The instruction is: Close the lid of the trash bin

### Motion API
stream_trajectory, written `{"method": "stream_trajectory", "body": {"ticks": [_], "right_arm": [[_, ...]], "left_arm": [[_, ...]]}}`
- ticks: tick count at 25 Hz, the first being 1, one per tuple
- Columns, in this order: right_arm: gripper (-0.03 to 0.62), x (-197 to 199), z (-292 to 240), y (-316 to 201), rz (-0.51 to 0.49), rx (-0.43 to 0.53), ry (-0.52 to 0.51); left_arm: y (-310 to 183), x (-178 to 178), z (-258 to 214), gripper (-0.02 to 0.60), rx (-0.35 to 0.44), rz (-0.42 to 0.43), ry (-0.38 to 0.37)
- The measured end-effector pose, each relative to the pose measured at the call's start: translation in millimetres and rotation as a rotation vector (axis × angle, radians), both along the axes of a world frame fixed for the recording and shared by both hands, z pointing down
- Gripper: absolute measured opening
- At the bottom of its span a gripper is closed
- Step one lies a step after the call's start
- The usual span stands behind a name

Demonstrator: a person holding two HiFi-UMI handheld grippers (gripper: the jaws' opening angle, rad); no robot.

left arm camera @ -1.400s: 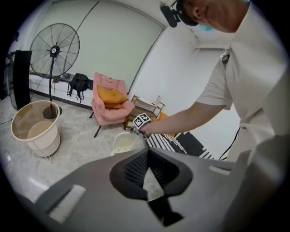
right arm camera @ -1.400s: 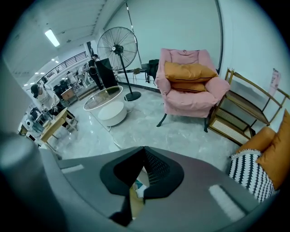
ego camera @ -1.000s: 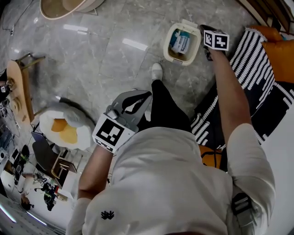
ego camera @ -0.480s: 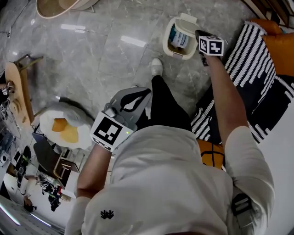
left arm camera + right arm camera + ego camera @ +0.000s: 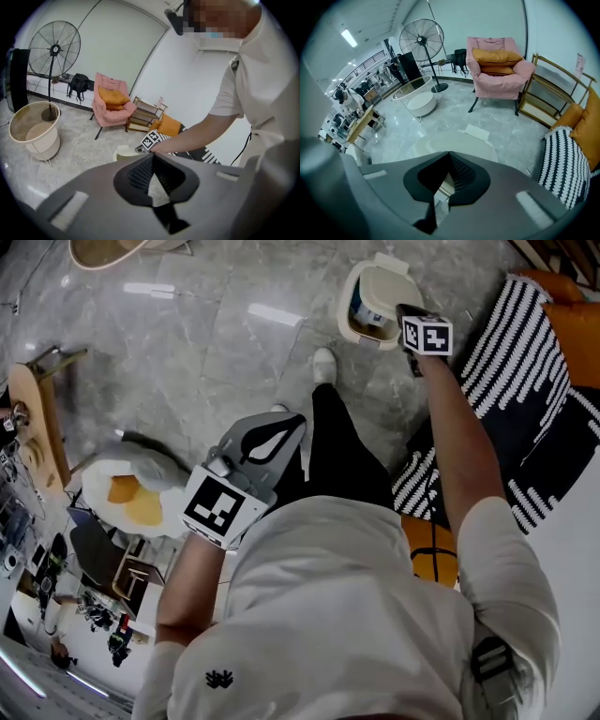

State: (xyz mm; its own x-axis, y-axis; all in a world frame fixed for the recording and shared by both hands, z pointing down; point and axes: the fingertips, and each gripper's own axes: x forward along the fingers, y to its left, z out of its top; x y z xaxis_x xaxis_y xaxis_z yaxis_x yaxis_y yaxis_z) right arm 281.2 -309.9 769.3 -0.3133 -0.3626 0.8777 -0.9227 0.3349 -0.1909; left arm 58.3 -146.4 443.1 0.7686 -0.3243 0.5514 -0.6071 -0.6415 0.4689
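One trash bin (image 5: pixel 348 324), one lid (image 5: pixel 382 289) tilted over it | left hand-held gripper (image 5: pixel 152 155) jaws together | right hand-held gripper (image 5: pixel 449 154) jaws together

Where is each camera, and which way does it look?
Head view: on the person's head, facing steeply down at the trash bin; shirt, both arms show.
Left gripper view: on the left tool, facing across the room; shut jaws, right arm show.
Right gripper view: on the right tool, facing down over the lid; shut jaws show.
Shared: all see the trash bin.
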Motion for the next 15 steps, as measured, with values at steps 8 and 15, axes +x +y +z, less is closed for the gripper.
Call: {"method": "stream_trajectory", "body": {"ticks": [8,15], "right_arm": [[0.0,-7,27,30,-0.001,-0.04,0.005],[0.0,-11,50,51,-0.004,-0.069,0.006]], "left_arm": [[14,-3,10,0.055,-0.017,0.01,0.0],[22,-6,21,0.056,-0.03,0.004,-0.005]]}}
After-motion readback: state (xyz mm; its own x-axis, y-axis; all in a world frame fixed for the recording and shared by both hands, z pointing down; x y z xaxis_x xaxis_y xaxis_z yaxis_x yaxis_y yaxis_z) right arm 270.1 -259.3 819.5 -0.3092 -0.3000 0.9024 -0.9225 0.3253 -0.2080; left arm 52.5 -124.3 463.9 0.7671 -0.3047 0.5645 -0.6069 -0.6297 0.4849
